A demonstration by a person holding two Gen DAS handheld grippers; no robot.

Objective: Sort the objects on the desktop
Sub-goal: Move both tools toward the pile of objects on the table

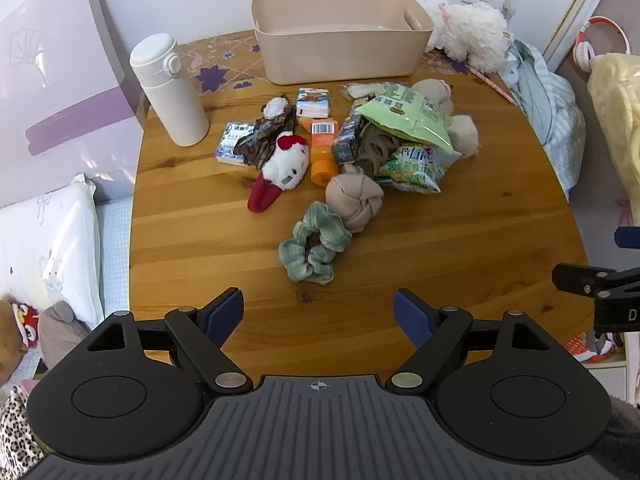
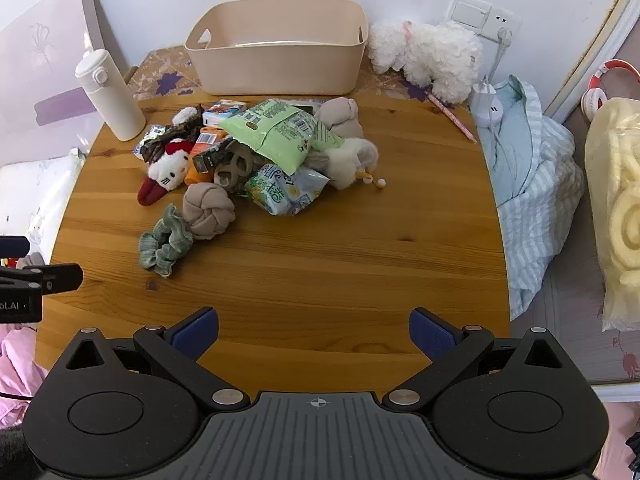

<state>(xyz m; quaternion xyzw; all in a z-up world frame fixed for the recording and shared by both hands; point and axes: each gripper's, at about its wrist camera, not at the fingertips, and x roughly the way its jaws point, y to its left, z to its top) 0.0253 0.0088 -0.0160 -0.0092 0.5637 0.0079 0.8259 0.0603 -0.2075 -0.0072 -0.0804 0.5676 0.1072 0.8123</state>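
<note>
Wooden table point(image 1: 440, 264) carries a heap of soft toys, snack packets point(image 2: 276, 132) and a ribbed green scrunchie point(image 1: 314, 246) before the smooth beige bin point(image 1: 340, 36); my left gripper point(image 1: 319, 314) and right gripper point(image 2: 314, 330) hover, jaws released, empty.

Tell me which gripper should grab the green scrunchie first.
Probably left. The green scrunchie lies almost straight ahead of the open left gripper, whereas from the right gripper, also open, it sits well off to the left.
</note>
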